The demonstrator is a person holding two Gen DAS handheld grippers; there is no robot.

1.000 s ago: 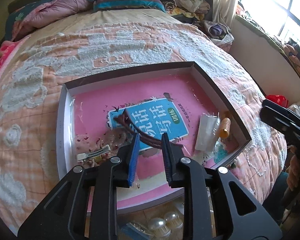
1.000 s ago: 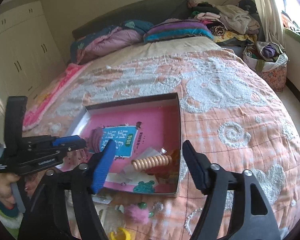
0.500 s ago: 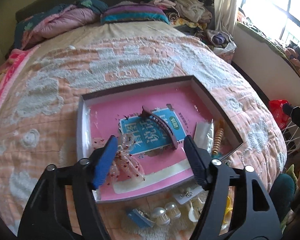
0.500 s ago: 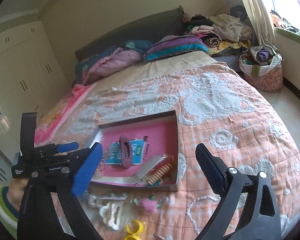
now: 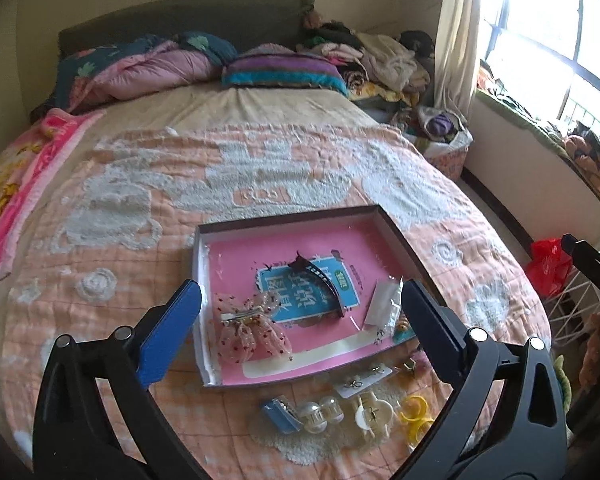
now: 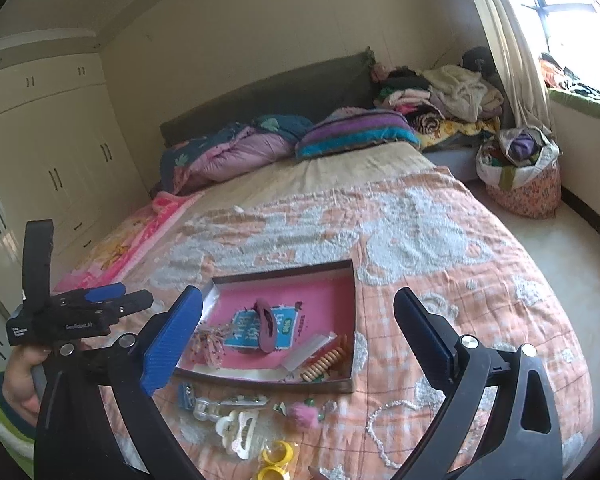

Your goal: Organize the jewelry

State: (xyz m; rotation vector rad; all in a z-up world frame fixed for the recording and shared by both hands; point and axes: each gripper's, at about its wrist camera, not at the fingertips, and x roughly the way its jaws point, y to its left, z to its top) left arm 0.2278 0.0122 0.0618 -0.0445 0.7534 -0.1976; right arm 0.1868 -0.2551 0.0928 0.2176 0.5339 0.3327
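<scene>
Now both tongs [image 5: 300,332] [image 6: 298,340] opening (nothing between).

A shallow box [image 5: 400,236] lies on the bed [image 5: 140,200], with pillows [image 5: 284,72] behind it by the headboard. In the box, a hair clip [image 5: 320,284] lies at the middle, a bow clip [image 5: 248,328] to its left and a small packet [image 5: 382,304] to its right. On the bedcover before the box lie loose pieces, among them a claw clip [image 5: 372,412] and rings [image 5: 414,414].

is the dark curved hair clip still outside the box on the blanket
No, the dark curved hair clip lies inside the shallow box, across the blue label on its pink floor.
</scene>
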